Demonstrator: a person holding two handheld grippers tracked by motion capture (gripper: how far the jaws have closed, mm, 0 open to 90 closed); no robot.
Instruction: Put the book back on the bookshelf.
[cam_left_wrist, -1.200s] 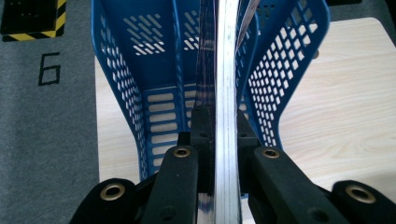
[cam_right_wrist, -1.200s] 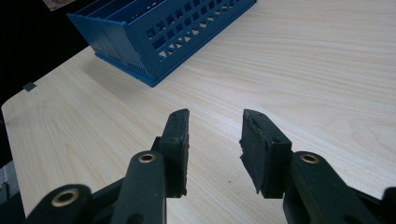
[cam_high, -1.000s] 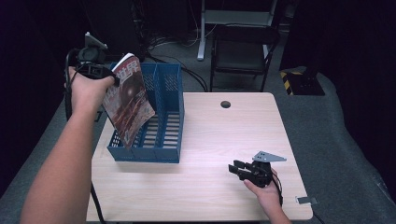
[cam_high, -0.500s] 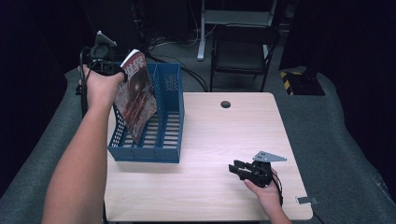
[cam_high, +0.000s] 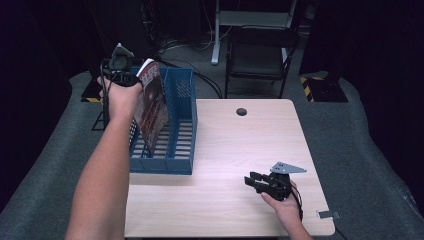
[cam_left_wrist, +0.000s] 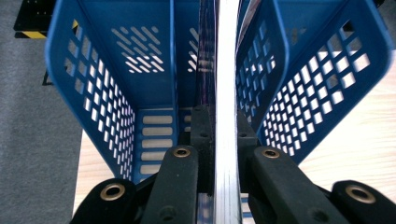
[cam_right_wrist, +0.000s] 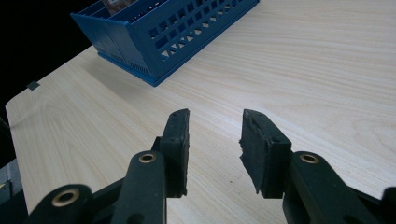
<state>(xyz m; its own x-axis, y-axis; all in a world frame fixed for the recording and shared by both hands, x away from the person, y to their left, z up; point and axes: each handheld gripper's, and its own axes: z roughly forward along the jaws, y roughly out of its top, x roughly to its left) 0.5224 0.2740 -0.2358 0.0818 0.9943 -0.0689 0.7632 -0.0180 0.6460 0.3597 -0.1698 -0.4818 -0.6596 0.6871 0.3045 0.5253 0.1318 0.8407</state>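
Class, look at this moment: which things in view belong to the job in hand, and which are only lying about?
In the job:
- left gripper, shut on the magazine
- blue file rack

Lying about:
- right gripper, open, idle on the table
- black chair

A glossy magazine (cam_high: 151, 107) stands tilted inside the blue file rack (cam_high: 180, 120).

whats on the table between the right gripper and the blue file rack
Nothing: between the right gripper and the blue file rack there is bare wooden table, as the high view and the right gripper view both show.
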